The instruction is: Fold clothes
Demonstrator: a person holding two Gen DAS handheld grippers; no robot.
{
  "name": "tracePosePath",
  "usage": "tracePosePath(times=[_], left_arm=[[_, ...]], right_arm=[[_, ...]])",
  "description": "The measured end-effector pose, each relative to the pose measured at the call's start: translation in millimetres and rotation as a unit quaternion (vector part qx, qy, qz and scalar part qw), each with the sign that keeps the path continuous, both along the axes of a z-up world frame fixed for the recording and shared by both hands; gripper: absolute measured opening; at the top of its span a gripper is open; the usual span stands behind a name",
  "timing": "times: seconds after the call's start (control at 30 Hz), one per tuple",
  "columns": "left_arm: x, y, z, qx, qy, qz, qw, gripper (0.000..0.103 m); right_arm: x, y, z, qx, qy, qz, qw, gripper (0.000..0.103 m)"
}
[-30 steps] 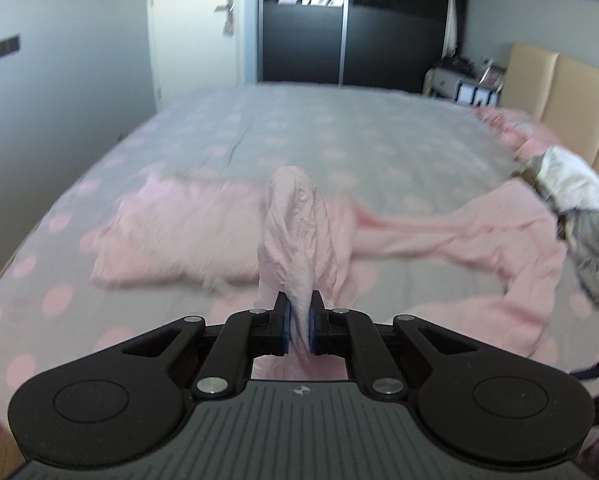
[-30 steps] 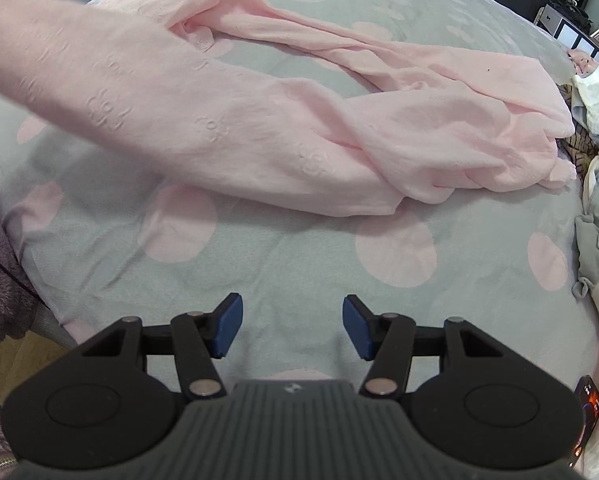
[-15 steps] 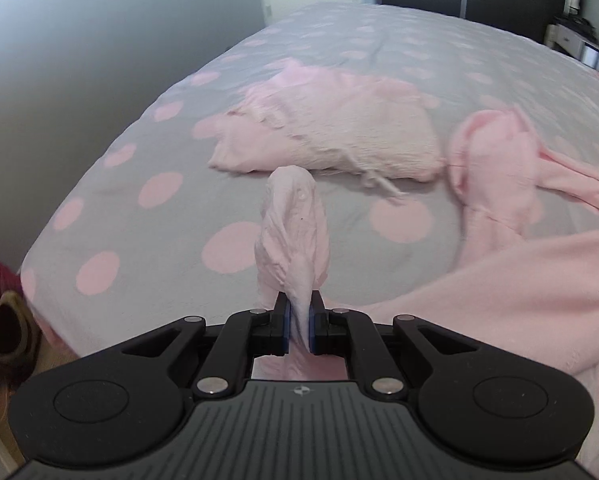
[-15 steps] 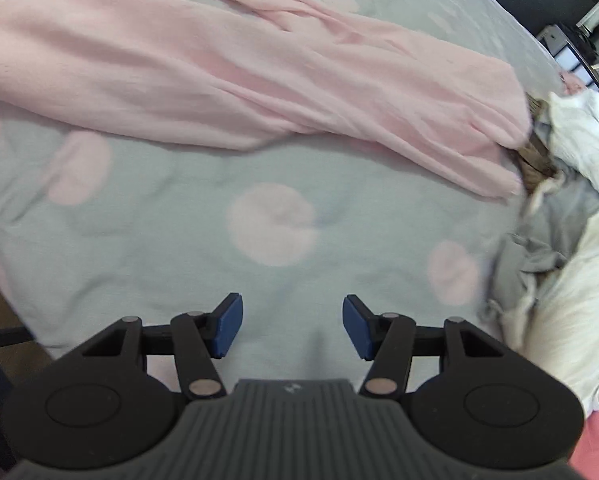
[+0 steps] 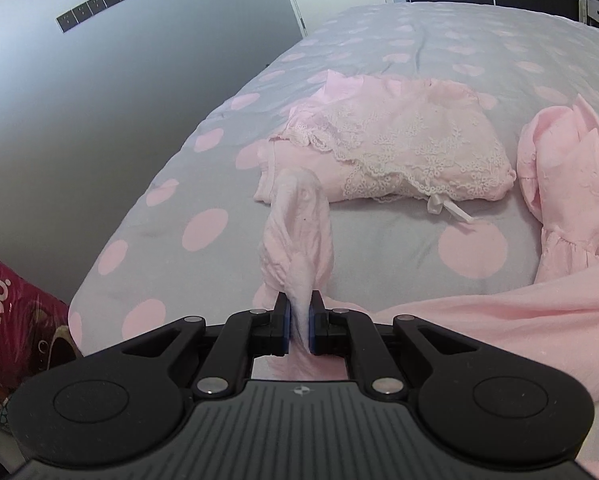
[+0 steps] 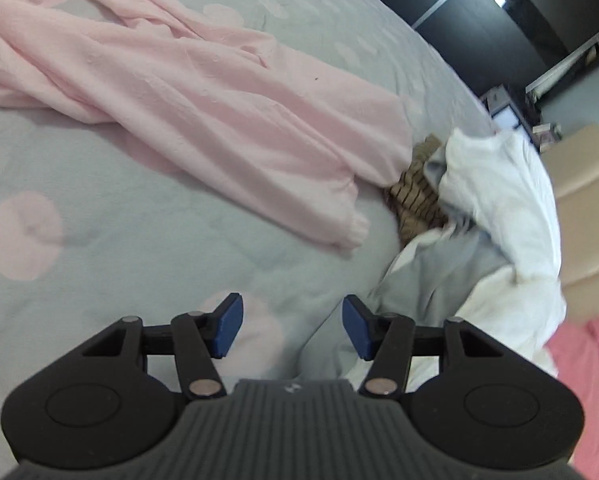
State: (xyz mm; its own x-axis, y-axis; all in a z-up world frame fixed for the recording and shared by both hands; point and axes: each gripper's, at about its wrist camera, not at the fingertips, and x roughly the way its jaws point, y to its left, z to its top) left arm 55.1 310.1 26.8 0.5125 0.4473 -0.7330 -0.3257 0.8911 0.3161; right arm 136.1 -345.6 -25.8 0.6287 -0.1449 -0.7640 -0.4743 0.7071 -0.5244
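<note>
Two hand-held grippers: left (image 5: 299, 322) pinching pink garment (image 5: 297, 232); right (image 6: 289, 326) wide, empty, near white clothes pile (image 6: 495, 184).

Between the closed jaws sits soft, crinkled pink cloth (image 5: 297, 240). Beyond them lies a folded garment (image 5: 399, 148) of openwork lace. The gripper bodies are matt black plastic.

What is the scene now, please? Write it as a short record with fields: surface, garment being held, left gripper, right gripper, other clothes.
surface: bed cover, grey with pink dots
garment held: pink garment, bunched, trailing across the bed
left gripper: fingers shut on the pink garment
right gripper: fingers open, nothing between them, above the bed cover
other clothes: folded lace piece; white and grey pile beside the garment's far end
</note>
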Motion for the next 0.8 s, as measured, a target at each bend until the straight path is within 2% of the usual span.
tracePosePath(times=[0.1,0.17,0.23,0.3,0.43,0.5,0.53,0.57,0.63,0.8], left_arm=[[4.3,1.8,-3.6,-0.001,0.002,0.007,1.0000,0.007],[6.4,4.5,-5.5,-0.006,0.002,0.013,0.9999,0.007],[8.0,5.2,-6.2,-0.007,0.002,0.015,0.9999,0.007],[10.0,4.4,-6.4,-0.004,0.003,0.015,0.9999,0.007],[13.4,3.0,-8.1,-0.001,0.004,0.018,0.9998,0.007],[14.7,3.7,-7.7,-0.002,0.002,0.021,0.9998,0.007],[15.0,4.3,-7.2,-0.003,-0.001,0.022,0.9997,0.007],[15.0,4.8,-6.0,-0.005,-0.005,0.024,0.9997,0.007],[14.6,6.0,-0.9,-0.010,-0.018,0.028,0.9994,0.007],[14.2,0.3,26.9,-0.003,-0.069,0.019,0.9975,0.007]], right_arm=[[18.2,2.6,-17.1,-0.043,-0.011,0.045,0.998,0.059],[27.8,7.3,-29.3,-0.077,-0.023,0.078,0.994,0.063],[35.2,9.8,-39.1,-0.111,-0.036,0.113,0.987,0.069],[42.6,11.3,-48.1,-0.142,-0.047,0.149,0.977,0.069],[58.5,14.7,-61.0,-0.167,-0.052,0.193,0.966,0.069],[64.3,18.5,-66.2,-0.166,-0.045,0.205,0.964,0.067],[66.6,20.2,-67.7,-0.166,-0.038,0.208,0.963,0.062],[68.8,21.9,-69.3,-0.166,-0.031,0.211,0.963,0.038],[73.1,24.0,-66.9,-0.165,-0.025,0.202,0.965,0.002],[75.0,17.5,-28.0,-0.135,-0.075,0.130,0.979,0.001]])
